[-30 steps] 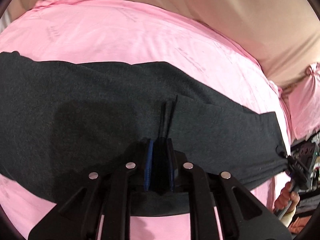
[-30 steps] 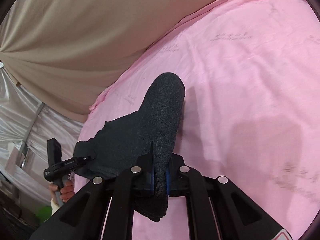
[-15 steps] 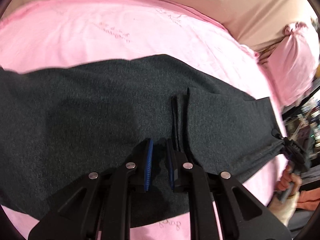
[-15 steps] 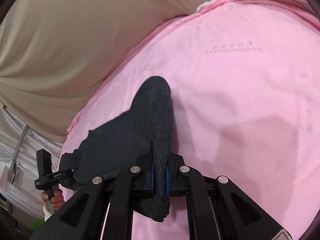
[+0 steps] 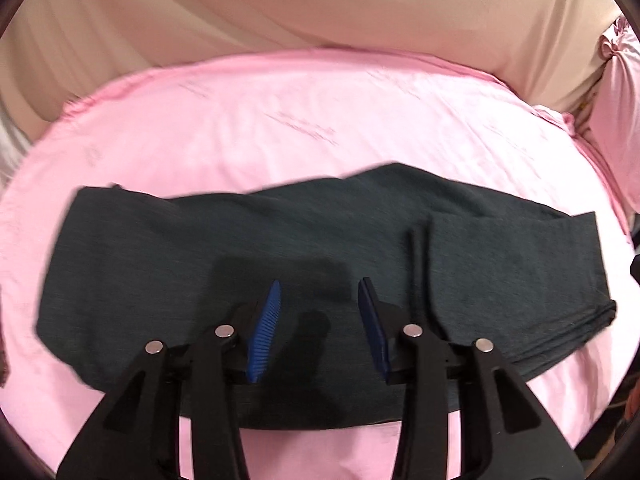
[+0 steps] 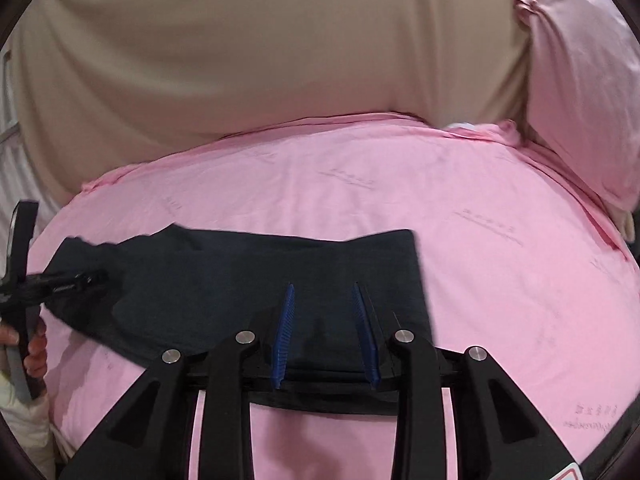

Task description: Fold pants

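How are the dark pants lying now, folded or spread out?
Folded: the pants lie flat on the pink sheet, layered edges stacked at one end, both grippers open.

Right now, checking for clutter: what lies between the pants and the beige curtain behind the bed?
Only bare pink sheet separates the pants from the beige curtain; both wrist views show it.

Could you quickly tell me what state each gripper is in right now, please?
Left gripper: open, holding nothing, above the pants.
Right gripper: open, holding nothing, above the pants.
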A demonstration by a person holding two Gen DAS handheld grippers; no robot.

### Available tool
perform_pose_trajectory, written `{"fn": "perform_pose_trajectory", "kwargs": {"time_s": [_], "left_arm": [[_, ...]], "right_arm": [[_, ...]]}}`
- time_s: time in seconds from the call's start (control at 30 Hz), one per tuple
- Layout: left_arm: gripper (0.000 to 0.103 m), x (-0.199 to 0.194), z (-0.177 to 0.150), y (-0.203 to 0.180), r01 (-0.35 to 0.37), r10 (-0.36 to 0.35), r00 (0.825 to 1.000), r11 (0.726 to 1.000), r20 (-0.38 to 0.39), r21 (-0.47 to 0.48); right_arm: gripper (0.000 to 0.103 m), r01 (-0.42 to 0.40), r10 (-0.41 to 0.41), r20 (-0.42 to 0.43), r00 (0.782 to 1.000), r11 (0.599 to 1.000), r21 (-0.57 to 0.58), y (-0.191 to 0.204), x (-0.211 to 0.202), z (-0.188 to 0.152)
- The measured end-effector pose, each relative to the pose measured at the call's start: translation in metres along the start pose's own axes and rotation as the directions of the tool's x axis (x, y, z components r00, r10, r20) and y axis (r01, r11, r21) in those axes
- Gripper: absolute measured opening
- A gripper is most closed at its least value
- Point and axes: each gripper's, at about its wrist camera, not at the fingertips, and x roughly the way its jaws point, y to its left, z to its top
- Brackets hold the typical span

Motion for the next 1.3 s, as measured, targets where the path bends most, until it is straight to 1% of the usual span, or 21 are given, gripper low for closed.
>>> {"fn": "perform_pose_trajectory", "kwargs": {"time_s": [0.1, 0.17, 0.23, 0.37, 0.47, 0.57, 0.63, 0.7, 0.8, 0.83, 0.87, 0.9, 0.93, 0.97, 1.0, 1.03, 1.07, 1.13, 1.2, 1.27, 1.3], "left_arm": [[0.043, -0.011, -0.004, 0.02, -0.025, 0.025, 1.0, 0.999, 0.014, -0.023], [0.049, -0.013, -0.008, 0.035, -0.051, 0.052, 0.999, 0.998, 0.015, -0.042], [0.049, -0.015, -0.015, 0.055, -0.088, 0.089, 0.996, 0.995, 0.017, -0.055], [0.049, -0.017, -0.028, 0.096, -0.118, 0.119, 0.993, 0.986, 0.004, -0.115], [0.05, -0.014, -0.034, 0.121, -0.134, 0.135, 0.991, 0.977, -0.006, -0.163], [0.05, -0.015, -0.041, 0.138, -0.103, 0.104, 0.995, 0.975, -0.008, -0.198], [0.05, -0.024, -0.047, 0.15, -0.05, 0.054, 0.998, 0.974, 0.011, -0.22], [0.05, -0.035, -0.05, 0.16, -0.006, 0.016, 0.999, 0.968, 0.036, -0.252], [0.061, -0.051, -0.051, 0.174, 0.051, -0.027, 0.996, 0.957, 0.088, -0.286], [0.064, -0.056, -0.051, 0.18, 0.089, -0.06, 0.993, 0.948, 0.102, -0.306], [0.064, -0.058, -0.051, 0.185, 0.114, -0.083, 0.991, 0.94, 0.107, -0.323], [0.065, -0.059, -0.05, 0.192, 0.11, -0.078, 0.991, 0.934, 0.107, -0.34], [0.067, -0.062, -0.051, 0.196, 0.082, -0.045, 0.993, 0.932, 0.112, -0.353], [0.069, -0.066, -0.051, 0.199, 0.055, -0.011, 0.992, 0.932, 0.123, -0.358], [0.072, -0.069, -0.052, 0.203, 0.038, 0.01, 0.991, 0.933, 0.132, -0.358], [0.082, -0.071, -0.053, 0.209, 0.032, 0.02, 0.991, 0.929, 0.136, -0.367], [0.09, -0.069, -0.054, 0.216, 0.031, 0.023, 0.991, 0.921, 0.132, -0.388], [0.09, -0.058, -0.056, 0.227, 0.036, 0.01, 0.995, 0.898, 0.103, -0.438], [0.09, -0.038, -0.057, 0.235, 0.103, -0.075, 0.994, 0.869, 0.077, -0.485], [0.09, -0.02, -0.058, 0.239, 0.159, -0.149, 0.987, 0.835, 0.061, -0.527], [0.09, -0.013, -0.058, 0.24, 0.172, -0.172, 0.984, 0.817, 0.052, -0.55]], "right_arm": [[0.03, -0.092, 0.089, -0.054, 0.995, 0.994, -0.065, 0.052, 0.03, 0.003], [0.03, -0.133, 0.125, -0.089, 0.988, 0.987, -0.091, 0.08, 0.048, 0.007], [0.03, -0.162, 0.149, -0.117, 0.982, 0.981, -0.107, 0.102, 0.063, 0.007], [0.03, -0.197, 0.174, -0.176, 0.969, 0.973, -0.123, 0.134, 0.089, 0.002], [0.03, -0.196, 0.162, -0.229, 0.96, 0.971, -0.136, 0.139, 0.106, -0.009], [0.03, -0.161, 0.123, -0.223, 0.967, 0.973, -0.164, 0.148, 0.108, -0.011], [0.034, -0.17, 0.135, -0.209, 0.969, 0.973, -0.158, 0.155, 0.102, -0.007], [0.054, -0.174, 0.138, -0.194, 0.971, 0.967, -0.184, 0.162, 0.096, -0.005], [0.061, -0.178, 0.126, -0.213, 0.969, 0.953, -0.247, 0.175, 0.104, -0.011], [0.061, -0.166, 0.104, -0.227, 0.968, 0.948, -0.27, 0.18, 0.114, -0.016], [0.045, -0.142, 0.075, -0.235, 0.969, 0.949, -0.282, 0.181, 0.122, -0.017], [0.036, -0.137, 0.074, -0.224, 0.972, 0.949, -0.283, 0.183, 0.121, -0.013], [0.016, -0.134, 0.074, -0.219, 0.973, 0.953, -0.272, 0.184, 0.119, -0.006], [0.01, -0.138, 0.086, -0.207, 0.975, 0.959, -0.249, 0.183, 0.115, 0.0], [0.01, -0.143, 0.097, -0.196, 0.976, 0.96, -0.239, 0.183, 0.112, 0.003], [0.01, -0.142, 0.099, -0.185, 0.978, 0.962, -0.235, 0.183, 0.11, 0.006], [0.014, -0.159, 0.118, -0.19, 0.975, 0.962, -0.221, 0.183, 0.111, 0.006], [0.019, -0.201, 0.167, -0.215, 0.962, 0.968, -0.151, 0.176, 0.118, 0.005], [0.042, -0.23, 0.217, -0.193, 0.957, 0.972, -0.051, 0.162, 0.114, 0.0], [0.054, -0.224, 0.22, -0.138, 0.966, 0.974, -0.012, 0.153, 0.102, -0.004], [0.055, -0.209, 0.207, -0.109, 0.972, 0.978, -0.007, 0.146, 0.093, -0.006]]}}
